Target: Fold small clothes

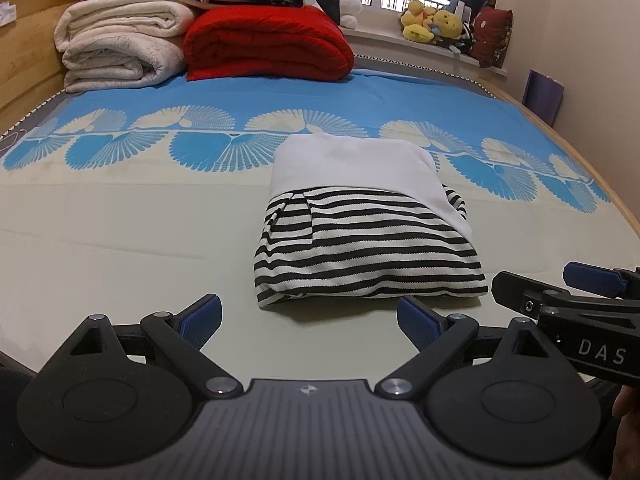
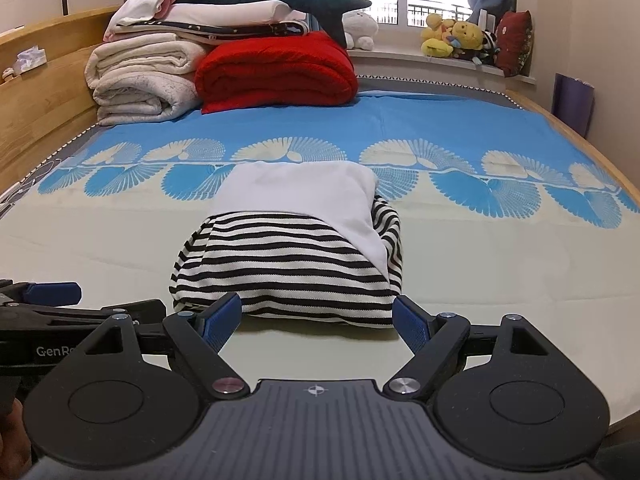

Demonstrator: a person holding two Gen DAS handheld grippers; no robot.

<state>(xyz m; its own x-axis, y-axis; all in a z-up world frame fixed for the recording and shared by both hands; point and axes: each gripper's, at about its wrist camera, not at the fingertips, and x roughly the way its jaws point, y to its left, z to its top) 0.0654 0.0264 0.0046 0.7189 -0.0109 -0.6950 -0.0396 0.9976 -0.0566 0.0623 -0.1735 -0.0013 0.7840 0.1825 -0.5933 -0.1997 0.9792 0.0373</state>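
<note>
A small black-and-white striped garment (image 1: 360, 252) with a white part folded over its far half lies folded on the bed; it also shows in the right wrist view (image 2: 288, 264). My left gripper (image 1: 310, 320) is open and empty, just in front of the garment's near edge. My right gripper (image 2: 318, 320) is open and empty, its fingertips (image 2: 222, 318) close to the garment's near edge. The right gripper also shows in the left wrist view (image 1: 560, 292), and the left one in the right wrist view (image 2: 52, 300).
The bed sheet (image 1: 120, 220) is cream with a blue fan pattern. Folded white blankets (image 1: 120, 44) and a red quilt (image 1: 268, 44) are stacked at the far left. Plush toys (image 1: 436, 22) sit on the windowsill. A wooden bed frame (image 1: 24, 56) runs along the left.
</note>
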